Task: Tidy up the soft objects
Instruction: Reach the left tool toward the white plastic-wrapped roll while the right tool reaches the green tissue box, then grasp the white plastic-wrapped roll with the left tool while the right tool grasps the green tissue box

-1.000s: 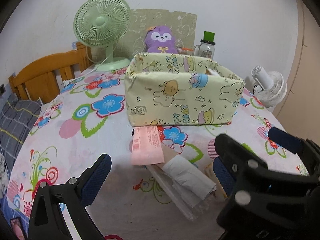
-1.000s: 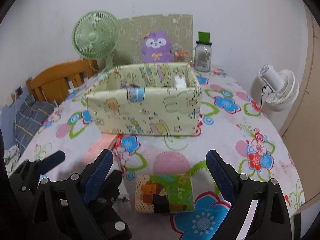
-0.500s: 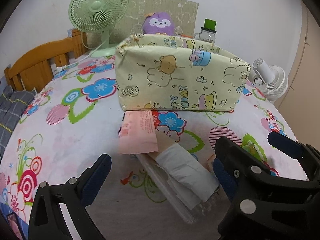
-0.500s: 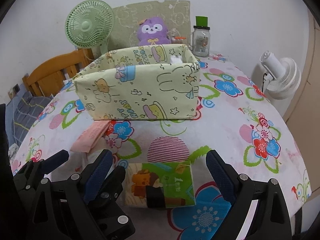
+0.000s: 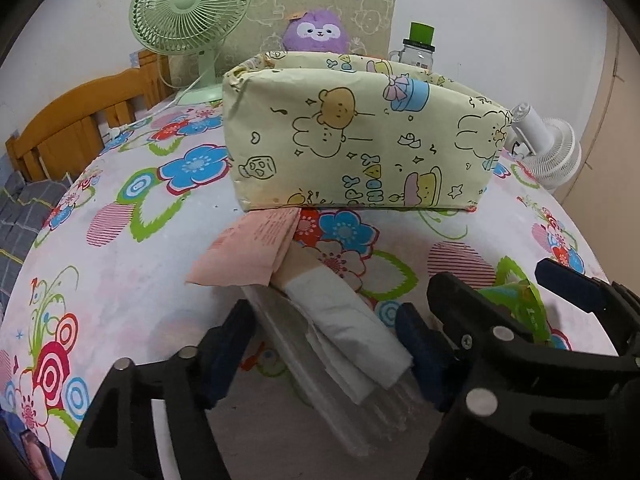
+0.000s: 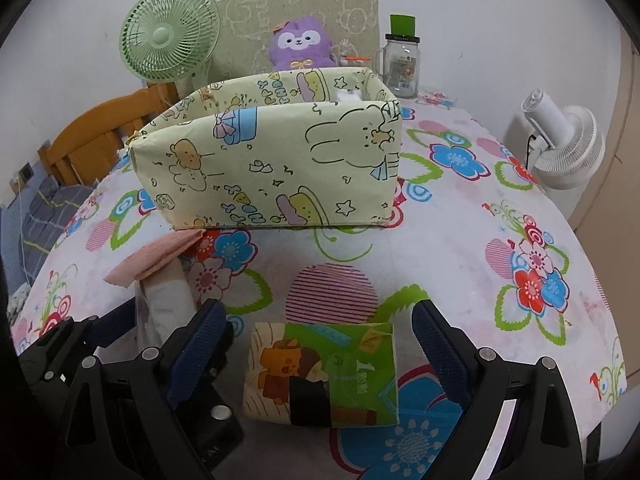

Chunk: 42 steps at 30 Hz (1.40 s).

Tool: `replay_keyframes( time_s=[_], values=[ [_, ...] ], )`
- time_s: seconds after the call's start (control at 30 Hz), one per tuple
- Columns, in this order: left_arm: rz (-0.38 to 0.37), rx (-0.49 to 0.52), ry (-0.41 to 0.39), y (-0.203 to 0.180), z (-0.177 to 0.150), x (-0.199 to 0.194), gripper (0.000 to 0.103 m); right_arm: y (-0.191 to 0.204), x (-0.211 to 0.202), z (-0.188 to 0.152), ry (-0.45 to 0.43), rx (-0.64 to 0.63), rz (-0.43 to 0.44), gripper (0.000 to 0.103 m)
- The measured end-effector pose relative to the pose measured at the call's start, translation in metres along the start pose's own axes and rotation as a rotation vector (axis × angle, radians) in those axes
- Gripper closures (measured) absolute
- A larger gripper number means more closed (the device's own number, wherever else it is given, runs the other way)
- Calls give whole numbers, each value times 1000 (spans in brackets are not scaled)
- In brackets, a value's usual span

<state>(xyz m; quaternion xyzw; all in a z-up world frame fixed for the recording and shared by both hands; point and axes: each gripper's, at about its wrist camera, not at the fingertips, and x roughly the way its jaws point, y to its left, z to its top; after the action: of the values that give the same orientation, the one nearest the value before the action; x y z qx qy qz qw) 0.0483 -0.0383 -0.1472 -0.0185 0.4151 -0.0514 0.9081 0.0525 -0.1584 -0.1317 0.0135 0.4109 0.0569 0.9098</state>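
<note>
— Where are the soft things?

— Near the table's [image 6: 460,240] front edge, in front of the box [image 6: 280,168]. My left claw [image 5: 324,344] is closing around the grey cloth roll [image 5: 352,328]; the pads aren't pressing yet. My right claw [image 6: 316,352] stands wide either side of the tissue pack [image 6: 320,372].

— How will they handle?

— Light and squashy, I'd judge. I'd pinch each across its middle, gently: the pack's wrapper looks slick.

Your left wrist camera sits low and close over the worktop [image 5: 120,280], angled down past the left hand-held gripper [image 5: 324,344] toward the yellow box [image 5: 360,140]. Your right wrist camera looks the same way from just beside it. Both share the box, green fan [image 6: 170,38] and wall.
</note>
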Motion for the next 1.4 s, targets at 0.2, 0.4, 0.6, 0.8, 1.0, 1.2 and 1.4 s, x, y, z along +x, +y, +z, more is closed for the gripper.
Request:
replay_keyframes(
  time_s=[0.2, 0.4, 0.6, 0.8, 1.0, 1.2, 1.4],
  values=[
    [-7, 21, 0, 2, -5, -6, 39, 4, 1, -6, 8, 0, -18, 7],
    [4, 16, -10, -2, -8, -7, 44, -4, 2, -9, 11, 31, -38, 7],
    [8, 30, -8, -9, -8, -7, 48, -9, 3, -8, 20, 22, -68, 7],
    [26, 51, -11, -14, -8, -4, 45, -17, 9, -9, 49, 59, -36, 12],
    [59, 49, -10, -12, -7, -4, 32, -10, 9, -10, 57, 43, -17, 28],
    [79, 33, -17, -11, -7, -8, 25, -11, 3, -8, 39, 37, -27, 28],
    [97, 47, -61, -18, -2, -18, 31, -15, -6, -2, 12, 38, -24, 28]
  ],
)
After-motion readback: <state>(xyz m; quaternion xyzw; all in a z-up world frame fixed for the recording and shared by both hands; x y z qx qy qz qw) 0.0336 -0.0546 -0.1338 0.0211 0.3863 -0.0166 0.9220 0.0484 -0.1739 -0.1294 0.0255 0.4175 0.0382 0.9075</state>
